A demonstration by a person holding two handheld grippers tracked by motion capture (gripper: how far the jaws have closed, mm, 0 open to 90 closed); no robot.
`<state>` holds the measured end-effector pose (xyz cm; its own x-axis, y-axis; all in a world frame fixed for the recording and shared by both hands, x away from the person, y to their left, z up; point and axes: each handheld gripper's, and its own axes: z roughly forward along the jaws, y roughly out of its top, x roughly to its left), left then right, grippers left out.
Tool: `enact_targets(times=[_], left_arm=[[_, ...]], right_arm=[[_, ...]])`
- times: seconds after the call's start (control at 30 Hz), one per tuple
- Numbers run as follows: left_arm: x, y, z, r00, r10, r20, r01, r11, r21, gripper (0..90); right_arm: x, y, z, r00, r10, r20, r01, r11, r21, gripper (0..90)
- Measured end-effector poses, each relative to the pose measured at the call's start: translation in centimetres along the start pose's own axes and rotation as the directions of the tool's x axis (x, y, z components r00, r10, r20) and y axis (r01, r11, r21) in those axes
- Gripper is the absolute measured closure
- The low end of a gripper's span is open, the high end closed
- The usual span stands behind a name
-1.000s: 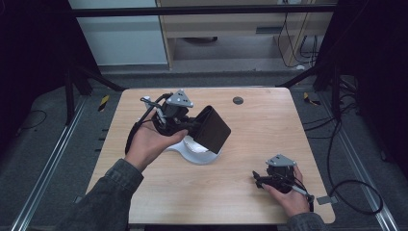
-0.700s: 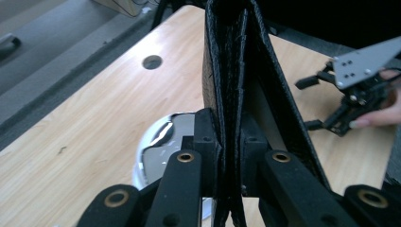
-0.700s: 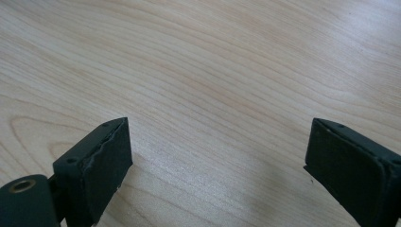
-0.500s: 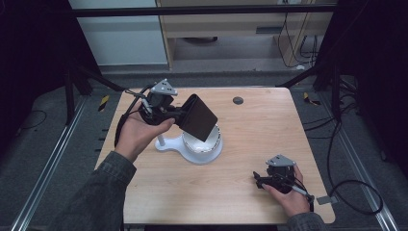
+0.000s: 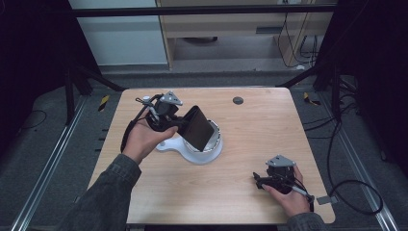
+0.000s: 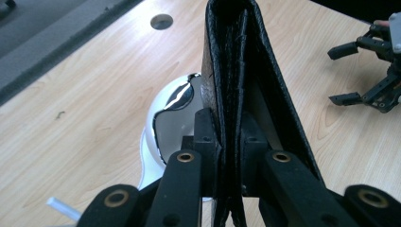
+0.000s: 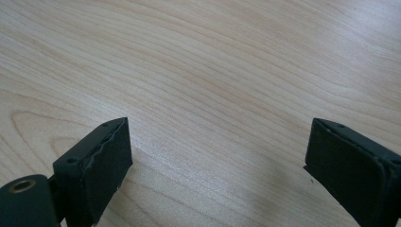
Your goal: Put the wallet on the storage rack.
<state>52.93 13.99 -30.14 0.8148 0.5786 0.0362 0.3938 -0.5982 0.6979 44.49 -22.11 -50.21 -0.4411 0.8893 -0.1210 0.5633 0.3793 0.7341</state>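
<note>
The place looks like a lab or test room: a bare wooden table stands inside a dark metal frame, cables trail over the grey floor, with floor rails and plain cabinets behind.

Left arm comes in from the bottom-left, sleeve angled up toward the middle, hand wrapped around the left claw, which points right and slightly down with its jaws pinched tight together. The right hand sits low near the bottom-right corner, holding the right claw pointed left, jaws spread wide apart.
</note>
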Motion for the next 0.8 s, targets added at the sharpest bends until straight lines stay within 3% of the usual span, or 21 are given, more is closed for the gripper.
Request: enact_targets(times=[0.27,0.53,0.67,0.8], left_arm=[[0.0,-0.1,1.7,0.9996,-0.022,0.019,0.022,0.9998,0.000,81.4],[0.7,-0.1,2.2,0.9992,-0.038,0.014,0.038,0.9992,0.011,80.5],[1.3,-0.3,2.5,0.9988,-0.049,-0.004,0.050,0.9987,0.015,78.6],[2.0,-0.7,2.7,0.9961,-0.066,-0.059,0.067,0.9977,0.010,71.9]], right_arm=[[0.1,0.0,0.1,1.0000,-0.003,-0.009,0.003,1.0000,0.004,8.2],[0.2,0.0,0.1,0.9999,-0.006,-0.011,0.006,1.0000,0.006,8.2],[0.2,0.0,0.1,0.9999,-0.012,-0.011,0.012,0.9999,0.008,8.2],[0.2,0.0,0.2,0.9998,-0.012,-0.012,0.013,0.9999,0.009,8.2]])
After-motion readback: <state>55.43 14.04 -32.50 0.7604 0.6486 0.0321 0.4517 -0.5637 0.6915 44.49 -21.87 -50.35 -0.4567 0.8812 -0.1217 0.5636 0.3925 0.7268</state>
